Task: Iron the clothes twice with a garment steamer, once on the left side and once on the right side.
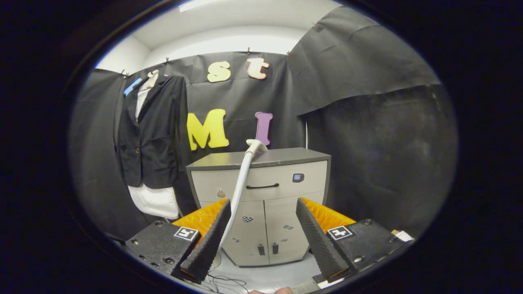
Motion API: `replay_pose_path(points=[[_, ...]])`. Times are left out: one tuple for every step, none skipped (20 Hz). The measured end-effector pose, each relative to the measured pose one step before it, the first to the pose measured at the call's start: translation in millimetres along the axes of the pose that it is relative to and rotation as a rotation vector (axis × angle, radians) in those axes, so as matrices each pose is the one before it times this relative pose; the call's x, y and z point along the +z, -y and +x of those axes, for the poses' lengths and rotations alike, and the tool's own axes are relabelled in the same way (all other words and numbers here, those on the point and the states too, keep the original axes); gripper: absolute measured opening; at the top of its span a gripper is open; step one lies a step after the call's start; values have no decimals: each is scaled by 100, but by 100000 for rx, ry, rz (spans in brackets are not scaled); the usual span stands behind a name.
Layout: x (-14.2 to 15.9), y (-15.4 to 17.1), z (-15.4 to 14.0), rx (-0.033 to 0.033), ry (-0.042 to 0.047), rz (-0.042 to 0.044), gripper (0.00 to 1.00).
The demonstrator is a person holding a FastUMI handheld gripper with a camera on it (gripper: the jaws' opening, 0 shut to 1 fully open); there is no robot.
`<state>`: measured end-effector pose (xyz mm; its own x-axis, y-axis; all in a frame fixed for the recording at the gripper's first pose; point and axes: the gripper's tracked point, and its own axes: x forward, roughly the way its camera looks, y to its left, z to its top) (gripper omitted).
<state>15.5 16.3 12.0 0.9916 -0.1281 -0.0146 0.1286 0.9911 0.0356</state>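
The steamer has not been picked up yet, so the step in hand looks like reaching for it; the next move calls for bringing the claw (263, 204) forward onto the steamer head (255, 146). The claw's fingers are spread wide and hold nothing. The head rests on the cabinet (286, 157) beyond the fingers, its hose (241, 183) running down just inside the left finger, and the jacket (151, 130) hangs well off to the left.

One dark jacket (153, 134) hangs at the upper left of the frame, with one white shirt (154, 200) under it. One grey cabinet (261, 204) stands in the middle; it has one drawer (261, 179) and two doors (265, 228). One white steamer hose (241, 183) runs up before it. One tongs (263, 228) shows at the bottom, its two fingers (208, 241) spread apart with nothing between them.
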Motion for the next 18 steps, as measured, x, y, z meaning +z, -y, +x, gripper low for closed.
replay_pose_path(points=[[26,-351,-132,-1141,-240,345,100],[-111,-333,-129,-1169,-60,263,100],[-251,-450,-327,-958,-691,366,100],[-505,-409,-382,-1042,-1273,396,100],[-431,-357,-428,-1166,-1571,376,100],[-194,-209,-292,-1134,-536,-55,100],[87,-79,-227,-1338,203,-615,100],[163,-113,-224,-1245,348,-720,100],[276,-45,8,-913,533,-526,100],[308,-136,-19,-780,456,-422,100],[381,-122,148,-229,489,-351,100],[360,-66,429,-202,375,-199,100],[319,-129,449,270,106,-50,100],[295,-45,680,330,31,32,100],[288,-63,831,489,-317,-23,100],[198,-49,1102,985,-196,-104,100],[157,-18,1118,1319,-409,111,100],[182,6,1248,1524,-470,480,100]])
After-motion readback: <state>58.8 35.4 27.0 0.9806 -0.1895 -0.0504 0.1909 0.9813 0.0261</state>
